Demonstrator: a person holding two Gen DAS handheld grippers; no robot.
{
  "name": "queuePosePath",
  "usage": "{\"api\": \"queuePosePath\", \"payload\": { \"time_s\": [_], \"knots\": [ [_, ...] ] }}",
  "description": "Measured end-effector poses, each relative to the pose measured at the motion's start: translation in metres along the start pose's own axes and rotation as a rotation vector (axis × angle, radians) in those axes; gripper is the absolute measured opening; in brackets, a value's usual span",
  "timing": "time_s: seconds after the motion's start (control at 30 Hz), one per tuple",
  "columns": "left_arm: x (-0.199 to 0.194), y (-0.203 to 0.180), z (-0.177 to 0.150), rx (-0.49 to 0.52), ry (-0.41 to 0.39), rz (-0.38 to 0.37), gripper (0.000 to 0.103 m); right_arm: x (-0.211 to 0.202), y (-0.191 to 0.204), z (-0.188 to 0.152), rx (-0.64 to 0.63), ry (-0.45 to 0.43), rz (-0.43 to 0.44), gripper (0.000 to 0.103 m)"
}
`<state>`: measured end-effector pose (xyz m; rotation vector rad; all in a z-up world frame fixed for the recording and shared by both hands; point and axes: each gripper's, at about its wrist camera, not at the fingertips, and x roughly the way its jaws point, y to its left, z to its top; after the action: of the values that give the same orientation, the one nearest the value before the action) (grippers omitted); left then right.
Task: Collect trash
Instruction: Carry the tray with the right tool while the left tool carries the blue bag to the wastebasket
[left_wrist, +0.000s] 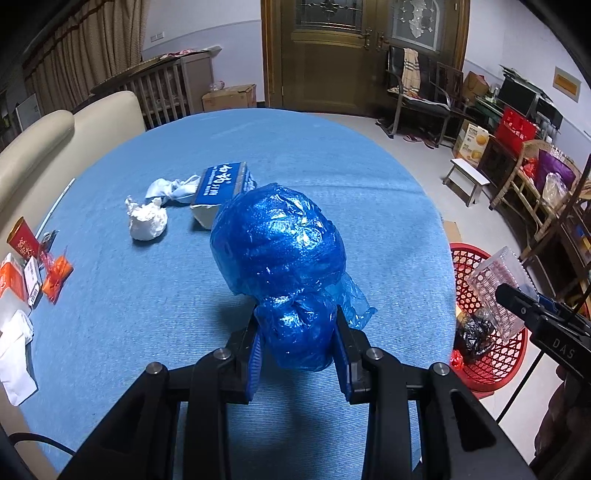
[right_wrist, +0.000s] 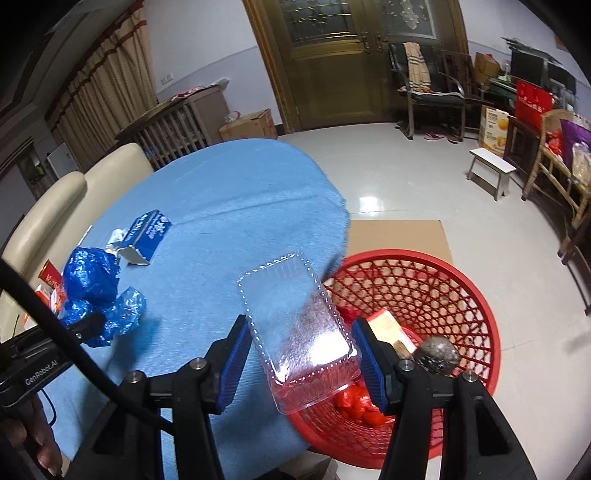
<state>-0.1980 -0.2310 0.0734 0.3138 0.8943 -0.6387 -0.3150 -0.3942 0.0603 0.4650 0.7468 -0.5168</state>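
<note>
My left gripper (left_wrist: 297, 325) is shut on a crumpled blue plastic bag (left_wrist: 279, 243) that rests on the blue table (left_wrist: 295, 155); the bag also shows in the right wrist view (right_wrist: 92, 280). My right gripper (right_wrist: 299, 332) is shut on a clear plastic tray (right_wrist: 295, 317), held over the table edge and the rim of the red mesh basket (right_wrist: 461, 295). The tray (left_wrist: 498, 284) and basket (left_wrist: 476, 350) show at right in the left wrist view. The basket holds a dark ball (right_wrist: 437, 356), red wrappers (right_wrist: 356, 404) and a box.
On the table lie a blue-and-white carton (left_wrist: 221, 190), a white crumpled paper wad (left_wrist: 146, 221), a pale tied rag (left_wrist: 173, 188), and red and orange packets (left_wrist: 33, 266) at the left edge. A cream sofa (left_wrist: 55, 144) stands behind. Cardboard (right_wrist: 399, 236) lies on the floor.
</note>
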Motion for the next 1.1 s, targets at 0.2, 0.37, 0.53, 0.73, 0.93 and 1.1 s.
{"api": "queuePosePath", "payload": {
  "time_s": [0.2,0.37,0.53,0.73,0.93,1.1],
  "knots": [
    [0.002,-0.015,0.000,0.027,0.005,-0.014,0.035,-0.003,-0.025,-0.003,0.044,-0.003,-0.035,0.059],
    [0.006,-0.026,0.002,0.048,0.010,-0.025,0.035,-0.005,-0.042,-0.005,0.075,-0.004,-0.060,0.059],
    [0.008,-0.035,0.003,0.068,0.013,-0.036,0.035,-0.002,-0.054,-0.007,0.095,0.002,-0.079,0.059],
    [0.012,-0.046,0.006,0.087,0.022,-0.046,0.035,0.001,-0.065,-0.010,0.114,0.013,-0.096,0.059],
    [0.012,-0.056,0.007,0.102,0.025,-0.065,0.035,0.004,-0.073,-0.014,0.122,0.028,-0.115,0.059],
    [0.012,-0.070,0.010,0.125,0.024,-0.091,0.035,0.007,-0.081,-0.017,0.137,0.038,-0.121,0.059]
  ]
}}
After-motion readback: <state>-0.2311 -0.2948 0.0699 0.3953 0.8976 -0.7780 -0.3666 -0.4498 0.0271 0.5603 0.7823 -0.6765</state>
